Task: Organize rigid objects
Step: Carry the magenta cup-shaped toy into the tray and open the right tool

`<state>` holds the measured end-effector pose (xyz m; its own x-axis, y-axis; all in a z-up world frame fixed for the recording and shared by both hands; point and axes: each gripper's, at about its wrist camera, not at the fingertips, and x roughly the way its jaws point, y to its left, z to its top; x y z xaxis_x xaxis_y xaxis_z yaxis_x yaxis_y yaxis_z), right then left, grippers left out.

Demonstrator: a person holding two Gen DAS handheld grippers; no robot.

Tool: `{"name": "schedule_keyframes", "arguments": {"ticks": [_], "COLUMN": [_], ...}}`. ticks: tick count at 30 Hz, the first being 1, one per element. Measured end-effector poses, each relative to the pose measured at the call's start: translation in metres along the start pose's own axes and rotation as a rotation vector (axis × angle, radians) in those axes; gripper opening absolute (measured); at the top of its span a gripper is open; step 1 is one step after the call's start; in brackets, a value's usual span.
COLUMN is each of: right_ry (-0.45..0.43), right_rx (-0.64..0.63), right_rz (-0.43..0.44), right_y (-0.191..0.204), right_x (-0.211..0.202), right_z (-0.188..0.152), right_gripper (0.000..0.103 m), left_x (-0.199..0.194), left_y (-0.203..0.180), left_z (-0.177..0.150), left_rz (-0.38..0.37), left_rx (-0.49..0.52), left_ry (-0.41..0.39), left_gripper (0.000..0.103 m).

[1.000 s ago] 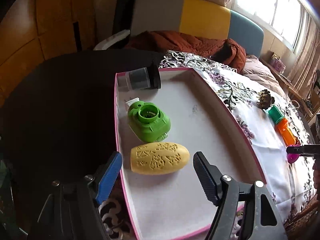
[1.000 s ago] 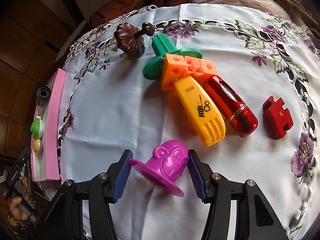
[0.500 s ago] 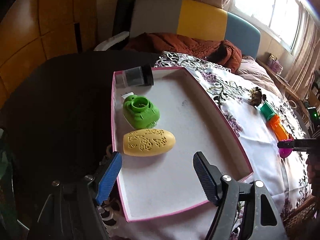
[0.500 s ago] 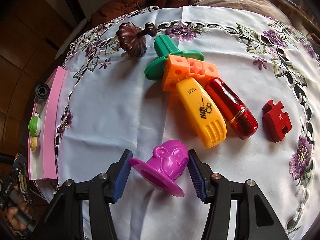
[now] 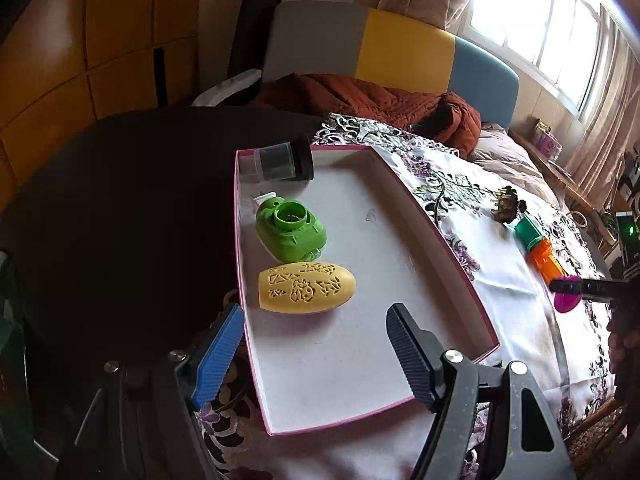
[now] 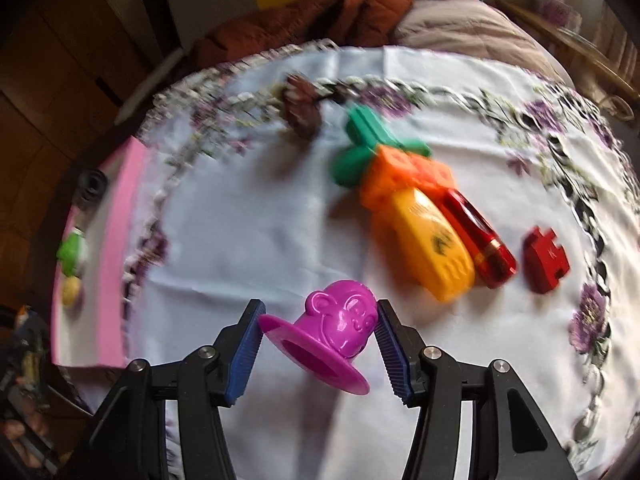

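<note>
The right gripper (image 6: 318,326) is clamped on the purple monkey mould (image 6: 332,334), which sits tilted between its pads, brim towards the camera, above the counter's floral cloth (image 6: 248,240). The left gripper (image 5: 316,340) stands open with nothing in it over the pink-rimmed tray (image 5: 460,276), the yellow carved piece (image 5: 306,288) just ahead of its fingers. Compared with a second ago, the mould has risen clear of the cloth and the right view is blurred.

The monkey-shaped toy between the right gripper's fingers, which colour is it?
Purple-magenta monkey toy; best seen in the right wrist view.
</note>
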<state>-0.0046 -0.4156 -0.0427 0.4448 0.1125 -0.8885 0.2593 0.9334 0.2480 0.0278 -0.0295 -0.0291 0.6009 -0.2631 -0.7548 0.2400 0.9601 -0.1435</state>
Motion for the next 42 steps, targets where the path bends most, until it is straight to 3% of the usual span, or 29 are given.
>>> {"name": "schedule_keyframes", "arguments": {"ticks": [10, 17, 27, 37, 42], "right_ry": [-0.108, -0.09, -0.012, 0.035, 0.026], "right_rx": [-0.164, -0.294, -0.35, -0.355, -0.366], "right_rz": [0.193, 0.262, 0.199, 0.089, 0.097], "right_y": [0.117, 0.194, 0.266, 0.297, 0.298], "right_x": [-0.014, 0.006, 0.067, 0.117, 0.116], "right_z": [0.022, 0.029, 0.052, 0.069, 0.066], "right_gripper": [0.056, 0.056, 0.056, 0.056, 0.057], "left_x": [-0.005, -0.009, -0.007, -0.005, -0.005], "left_y": [0.005, 0.012, 0.021, 0.026, 0.025], "left_z": [-0.001, -0.002, -0.004, -0.005, -0.004], "left_rz": [-0.01, -0.006, 0.006, 0.022, 0.019], "left_rx": [-0.014, -0.025, -0.046, -0.043, -0.042], "left_ry": [-0.01, -0.02, -0.015, -0.006, -0.008], "left_gripper": [0.075, 0.075, 0.075, 0.075, 0.075]}}
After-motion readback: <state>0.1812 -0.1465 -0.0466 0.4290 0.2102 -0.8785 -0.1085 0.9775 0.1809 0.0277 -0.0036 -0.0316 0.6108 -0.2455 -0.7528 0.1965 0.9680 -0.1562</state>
